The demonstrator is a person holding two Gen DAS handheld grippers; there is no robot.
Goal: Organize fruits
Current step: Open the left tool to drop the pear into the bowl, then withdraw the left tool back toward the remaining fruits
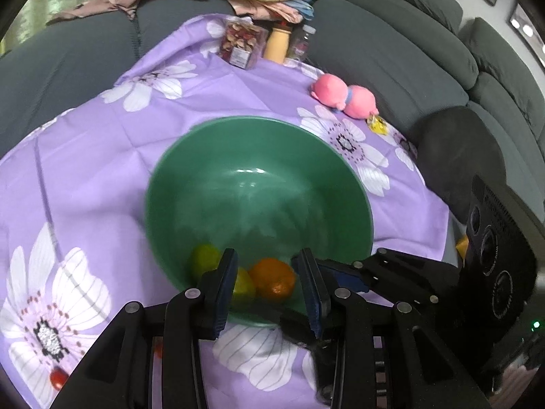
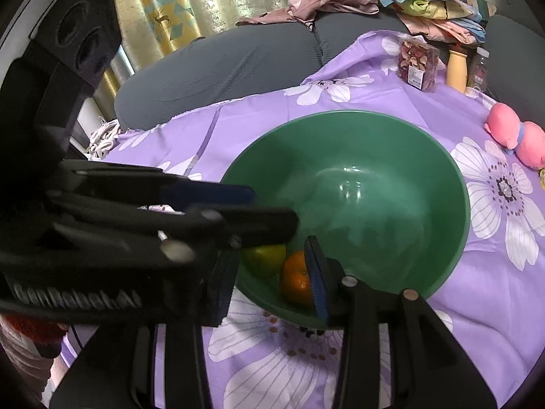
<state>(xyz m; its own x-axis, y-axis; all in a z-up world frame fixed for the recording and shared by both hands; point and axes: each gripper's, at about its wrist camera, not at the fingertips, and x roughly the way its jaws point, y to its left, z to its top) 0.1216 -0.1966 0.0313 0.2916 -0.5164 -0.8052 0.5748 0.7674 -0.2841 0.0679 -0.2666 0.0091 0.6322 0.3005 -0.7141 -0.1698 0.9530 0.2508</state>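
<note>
Landmark taken: green bowl [image 1: 259, 177], set on the purple floral cloth [image 1: 102, 177].

- Left of the bowl's near rim, out on the cloth: a small red round item [image 1: 58, 379] is seen, half cut off by the gripper body. Type can't be told.
- left gripper [image 1: 268, 266]: held over the bowl's near rim, pointed down into the bowl. Jaws are parted by a narrow gap and nothing is clamped. The pads are clear of the fruit, which lies lower down on the bowl floor.
- Inside the bowl, near side, left to right in the left wrist view: a green fruit [image 1: 204, 259] just outside the left finger, then a second yellow-green fruit [image 1: 244, 288] partly hidden behind that finger, then the orange [image 1: 274, 277] framed in the gap and touching the yellow-green one.
- right gripper [image 2: 269, 272]: also aimed at the bowl's near rim, just right of the left gripper. Jaws are slightly apart and nothing is gripped. In its own view a green fruit and the orange are seen through the gap, with the orange partly covered by the right finger. Contact can't be confirmed.
- Beyond the bowl: a snack jar [image 1: 240, 42] and a tan bottle [image 1: 277, 44] are seen at the far cloth edge, and a pink plush [image 1: 344, 97] to the far right of the bowl.
</note>
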